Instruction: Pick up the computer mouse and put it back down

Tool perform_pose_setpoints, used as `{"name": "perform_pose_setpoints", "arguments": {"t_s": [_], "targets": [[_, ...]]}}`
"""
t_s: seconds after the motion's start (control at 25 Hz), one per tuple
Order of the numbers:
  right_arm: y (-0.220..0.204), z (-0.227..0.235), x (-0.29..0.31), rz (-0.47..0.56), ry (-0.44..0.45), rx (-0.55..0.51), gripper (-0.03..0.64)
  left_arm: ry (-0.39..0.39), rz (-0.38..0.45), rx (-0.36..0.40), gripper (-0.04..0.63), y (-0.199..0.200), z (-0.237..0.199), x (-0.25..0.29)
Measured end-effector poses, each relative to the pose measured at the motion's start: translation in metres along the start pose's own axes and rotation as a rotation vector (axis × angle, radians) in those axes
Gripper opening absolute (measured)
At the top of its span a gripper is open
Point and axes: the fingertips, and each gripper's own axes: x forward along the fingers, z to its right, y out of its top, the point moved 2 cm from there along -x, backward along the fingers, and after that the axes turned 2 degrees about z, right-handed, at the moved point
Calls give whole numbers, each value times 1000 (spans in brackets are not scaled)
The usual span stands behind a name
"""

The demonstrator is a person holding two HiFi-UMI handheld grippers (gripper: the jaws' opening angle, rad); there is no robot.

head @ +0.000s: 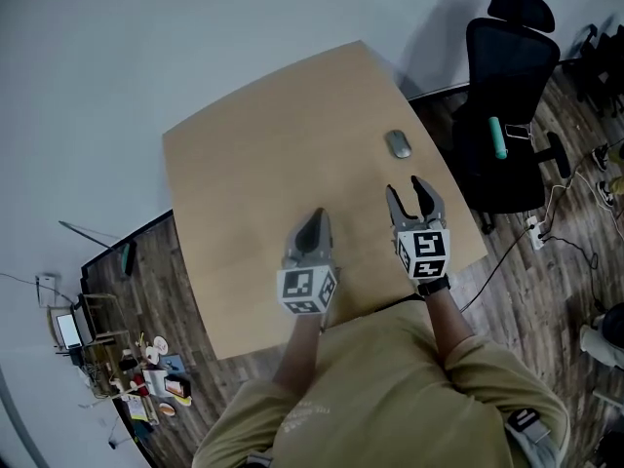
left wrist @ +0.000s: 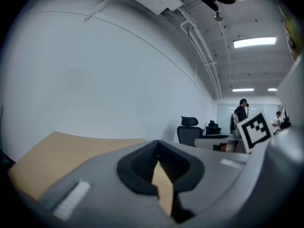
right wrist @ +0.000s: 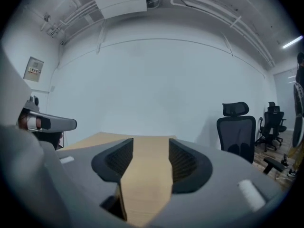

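My right gripper [head: 407, 199] has its jaws partly apart, with only bare table between them. My left gripper [head: 314, 230], at lower centre of the head view, has its jaws closed together on nothing. The computer mouse [head: 398, 144] lies on the table [head: 244, 154] just above the right gripper in the frame, right of centre and near the table's right edge, apart from both grippers. I judge it light, rigid and smooth-shelled, so probably slippery. I'd take it across its narrow sides near the middle, pads low on the flanks. An office chair [head: 507, 105] stands beyond the table edge at upper right.
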Motion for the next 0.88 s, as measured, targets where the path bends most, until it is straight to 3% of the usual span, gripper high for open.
{"name": "perform_pose_setpoints", "arguments": {"t_s": [0.16,0.44,0.64,0.88], "targets": [[-10,9,31,-45,-2,-9,370,7,-17,-6,2,-6,-13,20],[-29,9,84,-111,25,-44,493,17,-42,-23,2,-12,-50,63],[-43,19,112,-153,28,-45,532,-5,-73,-26,2,-22,-58,96],[-62,54,139,-218,28,-4,509,-66,-119,-14,2,-38,-47,135]]}}
